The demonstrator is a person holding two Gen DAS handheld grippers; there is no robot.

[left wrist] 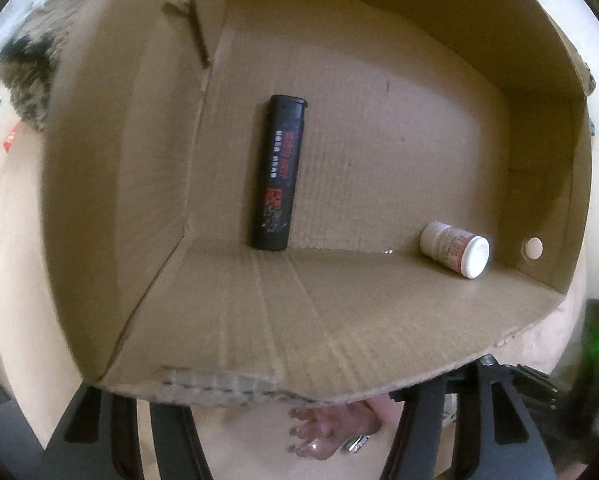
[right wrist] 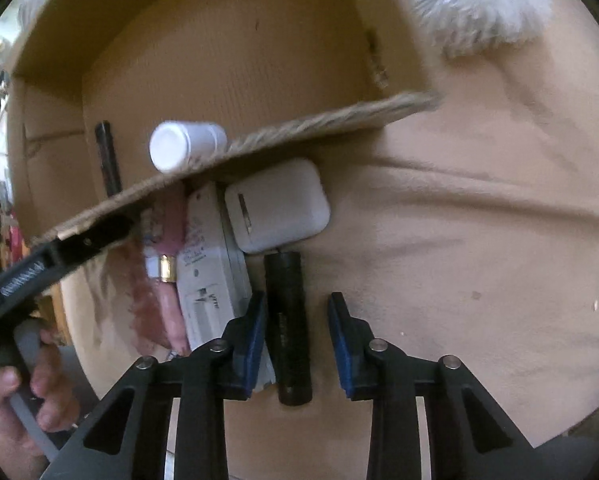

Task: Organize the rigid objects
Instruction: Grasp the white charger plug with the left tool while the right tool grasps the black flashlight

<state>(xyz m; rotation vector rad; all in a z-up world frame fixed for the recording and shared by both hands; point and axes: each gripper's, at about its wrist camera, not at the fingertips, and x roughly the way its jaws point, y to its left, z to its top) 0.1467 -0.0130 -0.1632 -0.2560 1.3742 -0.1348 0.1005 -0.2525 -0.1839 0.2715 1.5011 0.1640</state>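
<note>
An open cardboard box (left wrist: 339, 320) holds a black lighter (left wrist: 277, 176) and a small white bottle (left wrist: 457, 250) lying on its side. My left gripper (left wrist: 295, 432) sits at the box's near wall, which hides its fingertips. Its fingers stand wide apart, with a pink tube (left wrist: 331, 426) between them. In the right wrist view my right gripper (right wrist: 297, 336) straddles a black cylinder (right wrist: 287, 328) on the beige cloth. The left pad is at its side and the right blue pad (right wrist: 339, 340) stands clear of it. The left gripper (right wrist: 99, 236) shows at the box edge.
Just outside the box wall lie a white earbud case (right wrist: 279, 204), a flat white device (right wrist: 207, 276) and the pink tube with a gold band (right wrist: 165, 264). A white fluffy item (right wrist: 479, 4) lies at the far right. A hand (right wrist: 19, 380) holds the left gripper's handle.
</note>
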